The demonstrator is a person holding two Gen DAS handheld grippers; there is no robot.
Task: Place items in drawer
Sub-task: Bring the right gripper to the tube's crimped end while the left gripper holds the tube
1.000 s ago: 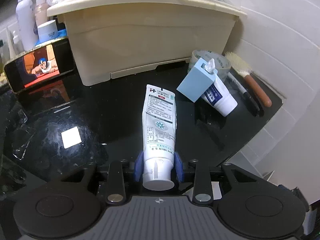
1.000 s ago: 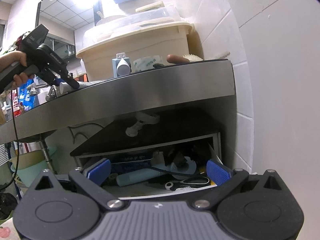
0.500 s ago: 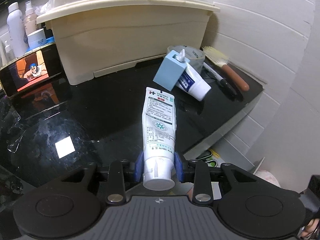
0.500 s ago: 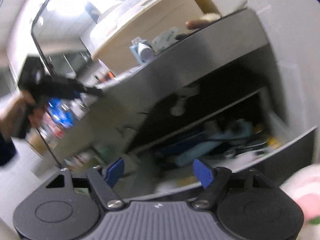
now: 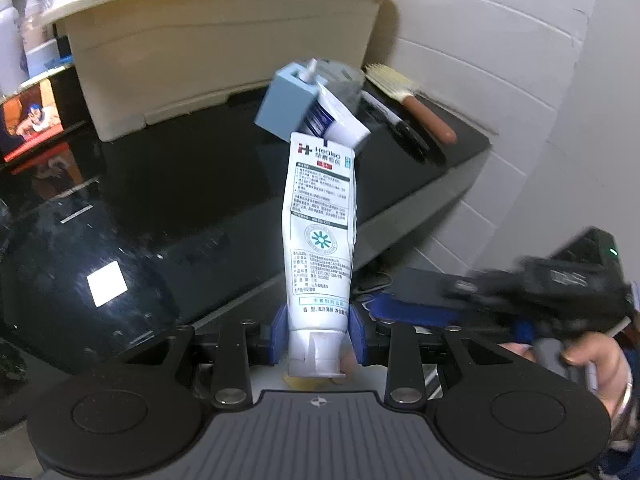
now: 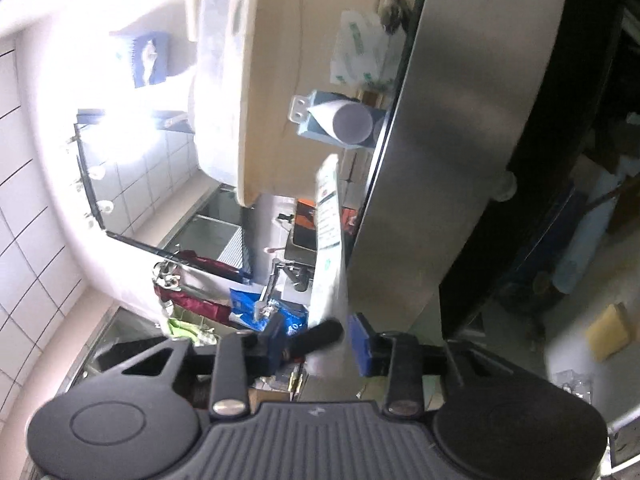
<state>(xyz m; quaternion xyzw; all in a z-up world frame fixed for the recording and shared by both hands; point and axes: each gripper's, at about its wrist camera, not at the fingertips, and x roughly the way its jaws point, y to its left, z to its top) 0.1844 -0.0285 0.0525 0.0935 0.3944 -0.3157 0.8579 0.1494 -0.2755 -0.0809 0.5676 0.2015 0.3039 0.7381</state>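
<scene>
Gripping a white toothpaste tube (image 5: 318, 236) near its capped end, my left fingers (image 5: 280, 334) press it from both sides; the tube runs away from me toward twelve o'clock, lifted clear of the black worktop (image 5: 192, 184). Its far crimped end points at a light blue box (image 5: 286, 106) with a second, smaller tube (image 5: 336, 122) leaning from it. Behind those, at eleven o'clock, sits a large cream storage bin (image 5: 216, 52). At one o'clock a brush (image 5: 412, 100) with a brown handle lies on the worktop's corner, a black pen (image 5: 400, 124) just beside it. A phone screen (image 5: 30, 120) glows at nine o'clock.

At four o'clock in the left wrist view my right gripper (image 5: 532, 292) shows, blurred, held in my right hand (image 5: 592, 360).

The right wrist view is rolled onto its side. There the white tube (image 6: 330, 240) stands between my right fingers (image 6: 360, 344), which are set fairly narrow around it; whether they actually touch it I cannot tell, as that area is smeared. The worktop's steel edge (image 6: 440, 140) runs toward one o'clock, and the open drawer (image 6: 580, 208) lies beyond it at two o'clock, dim, with some cluttered things inside.
</scene>
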